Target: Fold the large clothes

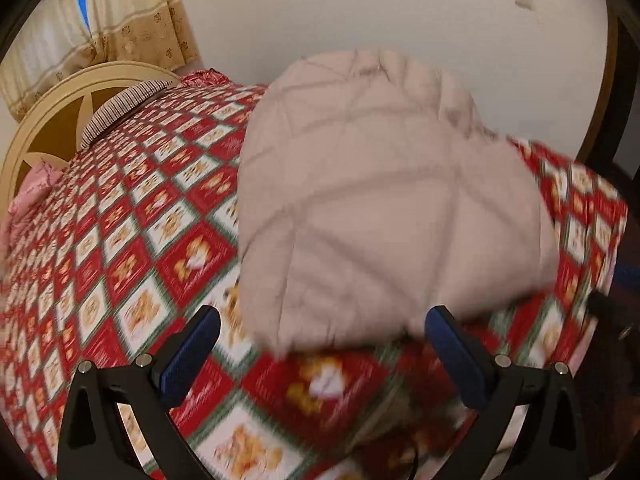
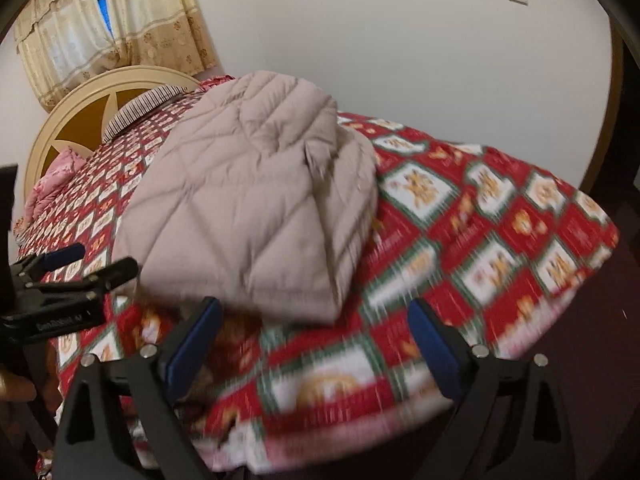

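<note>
A beige quilted jacket (image 1: 384, 200) lies folded in a thick bundle on the bed's red, white and green checked cover (image 1: 132, 240). My left gripper (image 1: 322, 322) stands open just short of the bundle's near edge, its blue pads wide apart and nothing between them. In the right wrist view the same jacket (image 2: 256, 208) rests near the bed's front corner. My right gripper (image 2: 314, 314) is open too, held off the jacket's near hem and empty. The left gripper (image 2: 92, 264) shows at that view's left edge, beside the jacket's left side.
A cream round headboard (image 2: 88, 116) with a brown star stands at the far left, with a striped pillow (image 2: 144, 112) and a pink cushion (image 2: 52, 184) by it. Curtains (image 2: 120, 28) hang behind. A plain wall runs along the far side. The bed edge (image 2: 560, 300) drops off at right.
</note>
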The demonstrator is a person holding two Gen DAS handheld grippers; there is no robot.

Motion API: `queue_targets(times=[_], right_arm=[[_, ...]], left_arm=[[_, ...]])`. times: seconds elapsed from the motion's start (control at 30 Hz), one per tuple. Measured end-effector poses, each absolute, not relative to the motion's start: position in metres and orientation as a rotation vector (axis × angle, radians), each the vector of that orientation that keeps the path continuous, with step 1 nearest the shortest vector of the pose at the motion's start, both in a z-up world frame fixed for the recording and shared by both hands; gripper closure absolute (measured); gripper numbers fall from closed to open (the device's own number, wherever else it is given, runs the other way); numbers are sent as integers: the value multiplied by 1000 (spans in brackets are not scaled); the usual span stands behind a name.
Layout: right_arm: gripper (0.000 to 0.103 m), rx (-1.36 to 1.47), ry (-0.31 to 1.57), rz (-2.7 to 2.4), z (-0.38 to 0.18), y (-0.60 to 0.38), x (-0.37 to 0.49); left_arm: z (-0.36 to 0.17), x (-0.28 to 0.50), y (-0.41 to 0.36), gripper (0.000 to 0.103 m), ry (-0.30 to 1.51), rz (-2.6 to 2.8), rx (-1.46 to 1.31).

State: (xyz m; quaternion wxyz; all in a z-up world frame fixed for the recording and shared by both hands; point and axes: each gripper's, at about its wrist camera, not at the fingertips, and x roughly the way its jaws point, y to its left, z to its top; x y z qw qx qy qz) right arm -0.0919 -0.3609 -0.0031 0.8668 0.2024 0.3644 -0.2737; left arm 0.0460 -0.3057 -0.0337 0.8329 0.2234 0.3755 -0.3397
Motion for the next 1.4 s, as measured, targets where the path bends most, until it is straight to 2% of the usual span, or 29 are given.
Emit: queue_targets(times=[0.2,0.3,0.6,1.07,1.4], right_arm=[[6,344,691,-595,27,-334,-101],[2,300,651,-588,38,-320,-99],[2,220,620,-598,53,-296,-100],[0,148,509,-608,98,-273,-121],[0,164,348,-609,117,-273,-136]], left_arm=[[-32,22,-282,1,762,-589,552],[-15,13,-270,1,700,-588,508],[19,5,-250,1,643,-556,433],[38,-10,-240,1,706,-534,430],[91,-13,-231,1,518,-580,374]])
